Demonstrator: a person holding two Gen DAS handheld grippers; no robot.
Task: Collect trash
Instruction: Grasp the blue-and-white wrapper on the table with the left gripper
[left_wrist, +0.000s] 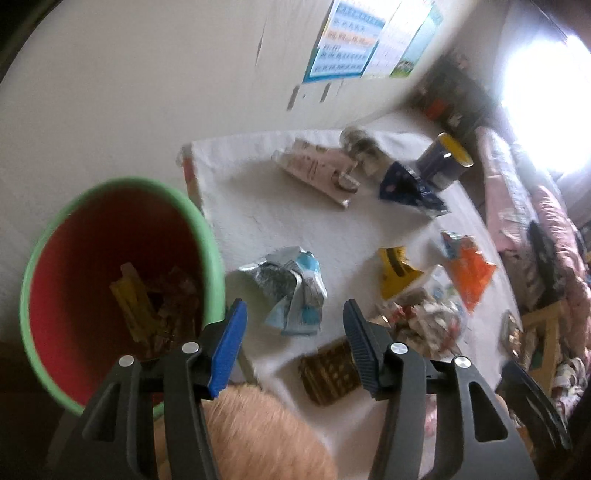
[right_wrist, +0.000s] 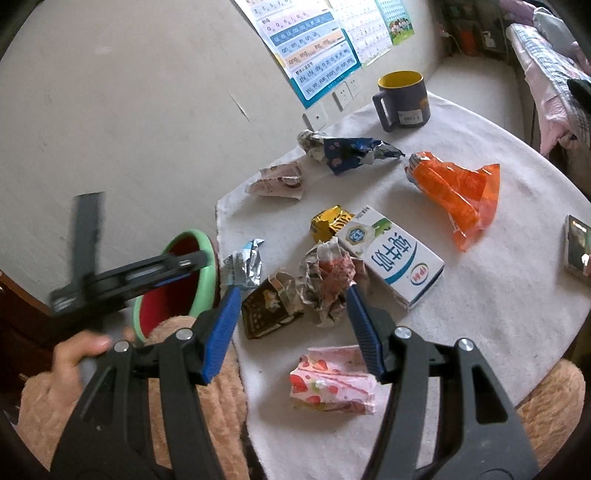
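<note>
A red bin with a green rim (left_wrist: 110, 229) stands beside the table's left edge, with wrappers in its bottom. My left gripper (left_wrist: 295, 314) hangs open and empty next to the bin, above a crumpled silver-blue wrapper (left_wrist: 291, 288). In the right wrist view this gripper (right_wrist: 129, 277) shows blurred over the bin (right_wrist: 201, 280), held by a hand (right_wrist: 81, 347). My right gripper (right_wrist: 291, 293) is open and empty over a crumpled red-white wrapper (right_wrist: 325, 280) and a brown wrapper (right_wrist: 266, 310). A pink strawberry wrapper (right_wrist: 332, 380) lies nearest me.
On the white-clothed table (right_wrist: 498, 295) lie a milk carton (right_wrist: 391, 254), an orange bag (right_wrist: 454, 188), a gold wrapper (right_wrist: 328, 221), a blue crumpled wrapper (right_wrist: 354, 151) and a pink wrapper (right_wrist: 280, 181). A dark mug (right_wrist: 402, 99) stands at the back. The wall is close behind.
</note>
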